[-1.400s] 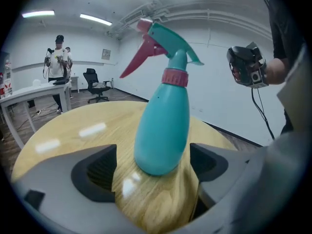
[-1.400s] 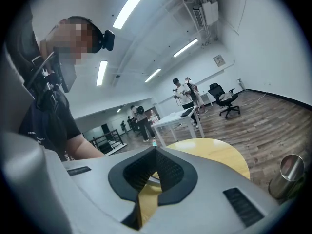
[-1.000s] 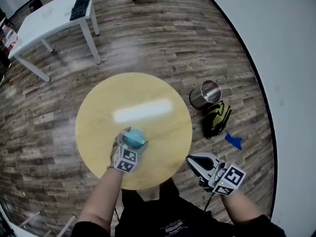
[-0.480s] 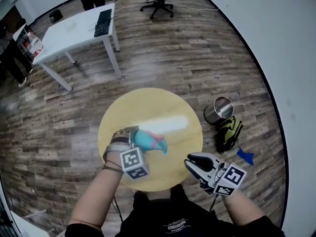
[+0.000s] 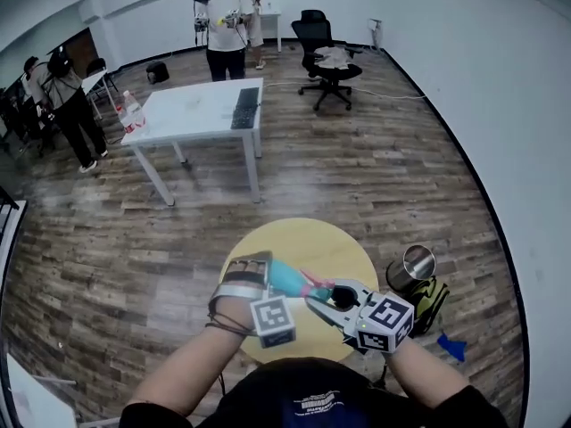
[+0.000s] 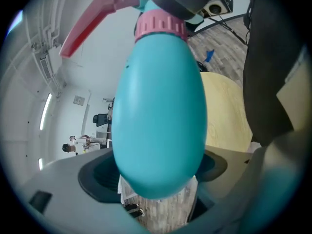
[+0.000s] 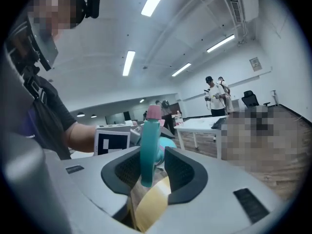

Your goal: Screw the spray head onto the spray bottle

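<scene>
The left gripper (image 6: 158, 173) has both jaws clamped on the rounded bottom of the teal spray bottle (image 6: 158, 106). The bottle runs straight out ahead of the claw. At its far end sits a pink collar (image 6: 161, 27), and a pink trigger (image 6: 92, 21) juts off to the claw's left. Past the bottle on the right lies a yellow round table (image 6: 226, 111) on wood flooring (image 6: 222, 43).

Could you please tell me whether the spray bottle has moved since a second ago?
Yes. The spray bottle, upright on the round table then, is now raised over the table's near edge and tipped on its side.
</scene>
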Available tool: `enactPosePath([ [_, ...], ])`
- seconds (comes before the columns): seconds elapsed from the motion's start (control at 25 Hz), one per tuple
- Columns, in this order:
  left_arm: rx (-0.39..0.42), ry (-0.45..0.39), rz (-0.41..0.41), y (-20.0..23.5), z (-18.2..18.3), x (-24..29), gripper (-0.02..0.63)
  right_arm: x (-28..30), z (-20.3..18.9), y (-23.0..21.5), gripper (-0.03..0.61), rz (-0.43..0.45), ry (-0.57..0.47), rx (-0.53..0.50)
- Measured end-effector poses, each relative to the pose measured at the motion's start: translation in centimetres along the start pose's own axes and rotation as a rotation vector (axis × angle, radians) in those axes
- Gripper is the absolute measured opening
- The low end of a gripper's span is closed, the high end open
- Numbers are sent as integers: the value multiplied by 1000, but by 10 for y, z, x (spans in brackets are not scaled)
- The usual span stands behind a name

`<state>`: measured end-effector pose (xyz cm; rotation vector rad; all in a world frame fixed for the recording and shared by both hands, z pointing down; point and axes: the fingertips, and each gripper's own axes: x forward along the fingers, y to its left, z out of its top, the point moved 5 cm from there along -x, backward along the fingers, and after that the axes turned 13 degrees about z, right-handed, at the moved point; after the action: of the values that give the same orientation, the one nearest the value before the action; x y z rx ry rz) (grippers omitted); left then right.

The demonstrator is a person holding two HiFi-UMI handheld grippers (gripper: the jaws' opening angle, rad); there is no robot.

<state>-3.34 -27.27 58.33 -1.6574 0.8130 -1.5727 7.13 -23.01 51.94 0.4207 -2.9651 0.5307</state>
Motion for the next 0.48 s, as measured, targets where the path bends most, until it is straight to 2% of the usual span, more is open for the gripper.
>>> enactPosePath([
  [0.12,-102,-110,23,20,-6,-31,457,-6,22,10,144,94,-102,58],
  [0.2,-197,-247,37,31,-10,-52,460,-19,35,10,144,159,-183,122],
  [0.36,-406,-587,53,52,-19,-91,474,-39,48,12,144,308,-300,223],
  [0.48,-546,-755,80,65,-31,-111,485,-42,56,15,144,404,-358,285],
])
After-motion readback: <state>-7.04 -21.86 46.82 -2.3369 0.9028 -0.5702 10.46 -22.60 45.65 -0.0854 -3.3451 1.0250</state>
